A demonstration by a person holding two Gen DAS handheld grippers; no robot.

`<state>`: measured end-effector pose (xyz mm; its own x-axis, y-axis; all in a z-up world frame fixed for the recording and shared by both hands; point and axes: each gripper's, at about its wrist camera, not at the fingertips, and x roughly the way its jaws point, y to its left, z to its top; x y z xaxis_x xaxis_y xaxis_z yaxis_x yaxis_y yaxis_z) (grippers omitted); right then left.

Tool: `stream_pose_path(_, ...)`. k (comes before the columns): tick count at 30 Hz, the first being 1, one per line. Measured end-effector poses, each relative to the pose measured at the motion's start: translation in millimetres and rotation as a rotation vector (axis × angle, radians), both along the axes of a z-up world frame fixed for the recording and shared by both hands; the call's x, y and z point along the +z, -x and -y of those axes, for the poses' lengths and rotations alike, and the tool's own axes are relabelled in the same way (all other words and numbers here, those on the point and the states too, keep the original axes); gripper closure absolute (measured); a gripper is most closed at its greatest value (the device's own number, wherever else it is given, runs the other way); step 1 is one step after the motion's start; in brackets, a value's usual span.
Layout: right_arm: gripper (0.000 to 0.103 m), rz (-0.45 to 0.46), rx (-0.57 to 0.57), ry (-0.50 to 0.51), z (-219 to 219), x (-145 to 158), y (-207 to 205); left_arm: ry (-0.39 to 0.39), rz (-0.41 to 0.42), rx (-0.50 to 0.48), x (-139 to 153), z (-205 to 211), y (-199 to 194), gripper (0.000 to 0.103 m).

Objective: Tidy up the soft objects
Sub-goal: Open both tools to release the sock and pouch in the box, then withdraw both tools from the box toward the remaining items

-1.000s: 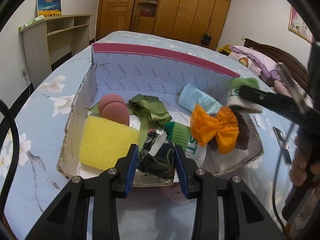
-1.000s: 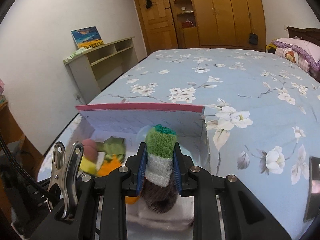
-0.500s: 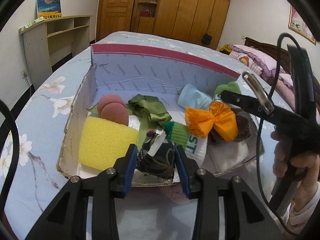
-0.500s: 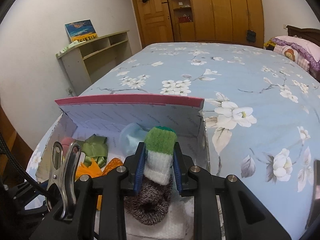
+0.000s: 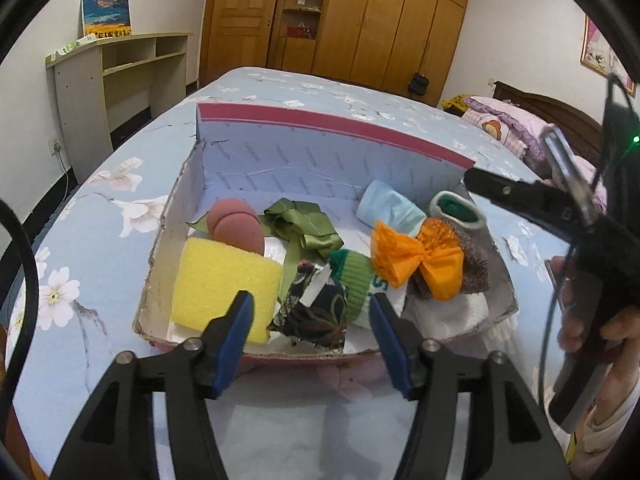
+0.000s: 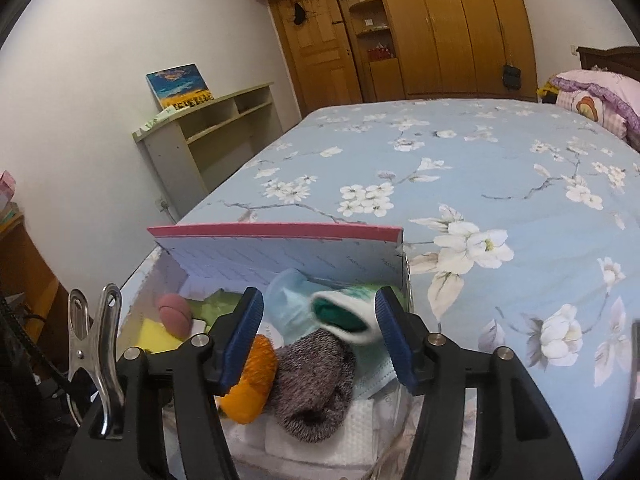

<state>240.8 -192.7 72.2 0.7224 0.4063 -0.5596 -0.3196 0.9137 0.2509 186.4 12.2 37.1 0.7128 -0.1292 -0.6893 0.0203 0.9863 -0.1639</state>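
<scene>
A pink-edged cardboard box (image 5: 320,128) sits on the bed and holds soft things: a yellow sponge (image 5: 220,276), a pink ball (image 5: 236,226), a green ribbon (image 5: 300,226), an orange bow (image 5: 416,258), a light blue roll (image 5: 388,208), a dark patterned cloth (image 5: 316,314) and a brown sock with a green cuff (image 6: 320,376). My left gripper (image 5: 310,340) is open at the box's near edge, with the patterned cloth lying between its fingers. My right gripper (image 6: 316,336) is open over the box's right end, and the sock lies loose in the box.
The box lies on a blue floral bedspread (image 6: 480,184). A shelf unit (image 5: 116,76) stands by the left wall and wooden wardrobes (image 5: 360,20) at the back. Pillows (image 5: 508,124) lie at the bed's right end.
Both grippers have opened. The left one let go of the patterned cloth, the right one lowered the sock into the box and released it.
</scene>
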Motion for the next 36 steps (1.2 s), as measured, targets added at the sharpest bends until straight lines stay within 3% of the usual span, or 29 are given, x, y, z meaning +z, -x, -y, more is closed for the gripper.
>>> stream_pose_path(24,0.043,0.025,0.07,0.063,8,43,87,-0.037,0.056,-0.028,35,6,59,0.036)
stream_pose_path(36,0.043,-0.037,0.081,0.07,11,30,134,-0.005,0.017,-0.094,26,15,101,0.036)
